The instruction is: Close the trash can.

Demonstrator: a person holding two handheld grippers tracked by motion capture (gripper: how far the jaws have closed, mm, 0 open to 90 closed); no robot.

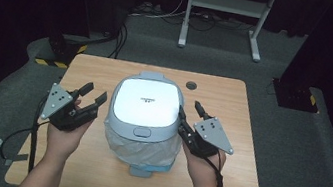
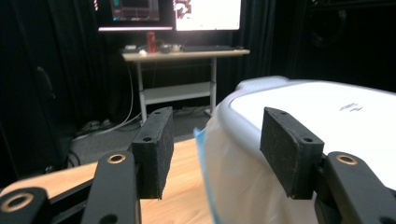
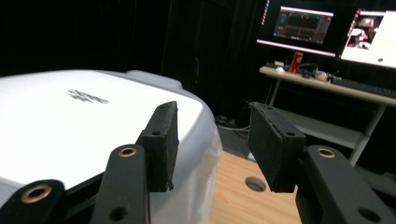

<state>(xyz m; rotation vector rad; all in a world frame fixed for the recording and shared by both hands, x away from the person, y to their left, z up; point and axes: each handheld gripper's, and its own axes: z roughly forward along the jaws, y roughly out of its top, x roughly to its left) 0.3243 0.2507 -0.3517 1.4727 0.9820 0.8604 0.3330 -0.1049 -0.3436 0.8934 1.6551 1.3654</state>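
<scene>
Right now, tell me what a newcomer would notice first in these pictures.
First the big white-lidded rice cooker at the middle of the wooden table, its body wrapped in clear plastic. Next the two black claws flanking it, both open: the left claw beside its left flank, the right claw at its right edge.

A rice cooker [image 1: 144, 120] sits on the table [image 1: 221, 183], at the centre of the high view. The left gripper [image 1: 89, 97] lies to the left of it in the frame, just beside its side wall, jaws apart. The right gripper [image 1: 191, 110] lies to the right, close against the cooker's other side, jaws apart. A round hole in the tabletop [image 1: 191, 85] sits above and right of the cooker. Beyond the table's far edge, at upper centre-right of the frame, stands a desk frame [image 1: 226, 4].
</scene>
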